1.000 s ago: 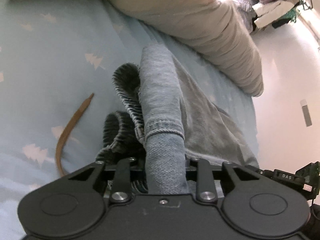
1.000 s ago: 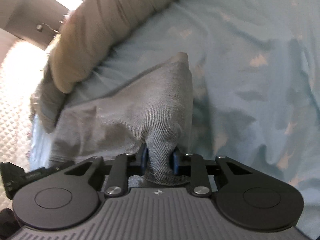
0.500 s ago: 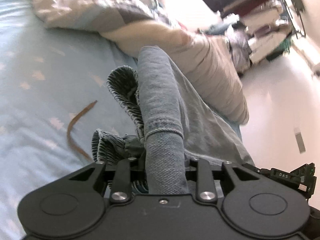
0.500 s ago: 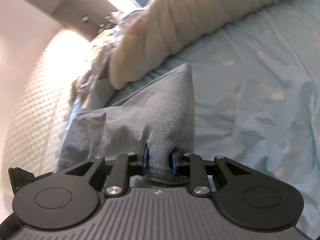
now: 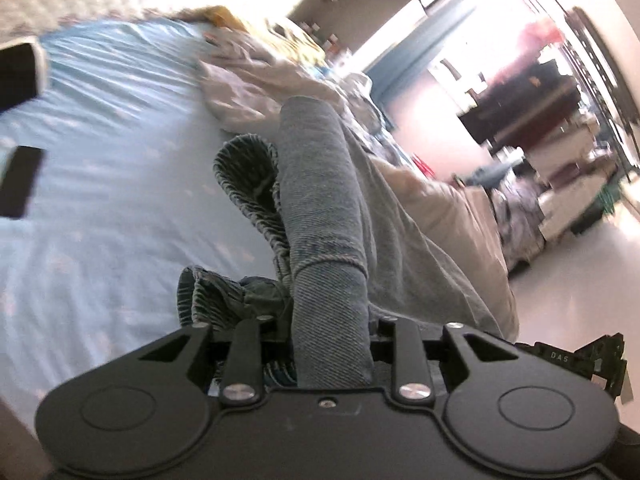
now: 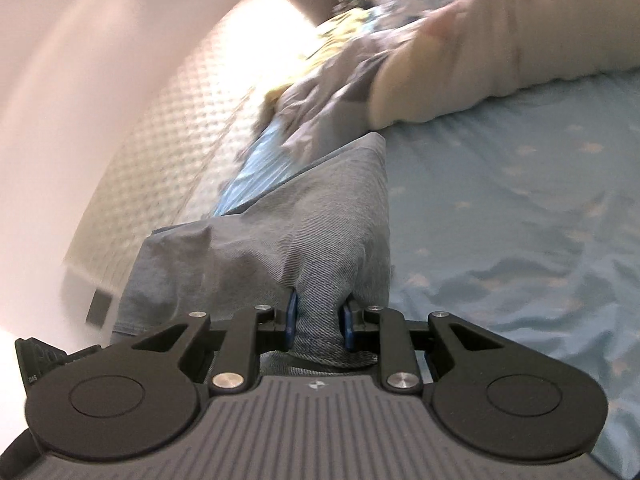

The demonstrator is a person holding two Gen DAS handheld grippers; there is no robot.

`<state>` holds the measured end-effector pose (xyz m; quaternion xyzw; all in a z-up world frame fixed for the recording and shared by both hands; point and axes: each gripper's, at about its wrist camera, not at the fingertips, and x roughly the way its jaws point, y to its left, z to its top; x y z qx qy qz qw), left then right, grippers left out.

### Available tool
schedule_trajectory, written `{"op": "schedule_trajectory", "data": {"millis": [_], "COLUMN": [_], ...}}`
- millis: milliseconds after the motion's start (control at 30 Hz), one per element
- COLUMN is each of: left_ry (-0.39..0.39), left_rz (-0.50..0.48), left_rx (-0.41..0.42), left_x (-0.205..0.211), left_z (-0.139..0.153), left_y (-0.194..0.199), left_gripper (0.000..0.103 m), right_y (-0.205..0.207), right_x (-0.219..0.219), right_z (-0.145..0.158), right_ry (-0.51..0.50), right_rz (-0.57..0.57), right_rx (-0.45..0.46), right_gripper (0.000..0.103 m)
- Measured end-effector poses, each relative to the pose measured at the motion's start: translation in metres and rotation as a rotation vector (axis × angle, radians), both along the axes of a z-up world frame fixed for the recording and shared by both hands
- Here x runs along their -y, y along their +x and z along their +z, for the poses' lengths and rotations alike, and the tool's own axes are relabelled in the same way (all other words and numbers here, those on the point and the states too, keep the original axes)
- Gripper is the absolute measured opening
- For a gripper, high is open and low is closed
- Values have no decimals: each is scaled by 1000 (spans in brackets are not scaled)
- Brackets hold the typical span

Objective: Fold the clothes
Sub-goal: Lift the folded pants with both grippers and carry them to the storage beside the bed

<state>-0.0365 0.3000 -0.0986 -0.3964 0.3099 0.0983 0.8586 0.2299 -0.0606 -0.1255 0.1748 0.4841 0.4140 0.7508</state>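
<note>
The denim garment (image 5: 320,216), light blue-grey twill with a visible diagonal weave, is held up off the bed between both grippers. In the left wrist view a rolled, stitched hem edge runs up from the left gripper (image 5: 328,344), whose jaws are clamped on it; beside that fold a dark ribbed, gathered band (image 5: 250,188) of the same garment curls outward. In the right wrist view the right gripper (image 6: 318,320) is pinched shut on a bunched corner of the denim (image 6: 320,232), the blue pads (image 6: 291,314) pressing in from both sides, and the cloth rises to a peaked fold and slopes away to the left. Both grippers point forward and slightly upward over the bed. Below lies the pale blue bedsheet (image 6: 520,208), wrinkled, with a faint small print. A beige padded duvet (image 6: 500,40) is heaped along the far side, with crumpled pale bedding (image 5: 248,88) beside it. A quilted cream headboard (image 6: 176,140) stands behind. Motion blur softens the room beyond.
</note>
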Motion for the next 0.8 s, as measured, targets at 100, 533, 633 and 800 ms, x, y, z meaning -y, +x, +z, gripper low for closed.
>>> {"op": "schedule_trajectory", "data": {"millis": [100,533,633,800], "left_ry": [1,-16,-20,-20], "left_rz": [67,303,361,468], "left_rx": [7,36,44,56], "left_x": [-12,-145,-183,-243], "left_z": [6,8,10,13], "left_y": [-36,-190,-225,-287], "left_gripper": [24,24,24,24], "right_y": [-8,-87,-111,-149], "right_x": [-35,-234,-288,-379], "right_z": [4,11,12,18], "right_ry": [-2,-17,-9,-2], "right_rz": [78,294,330,452], "right_rx": [6,39,30,42], "right_gripper": [23,23,23,23]}}
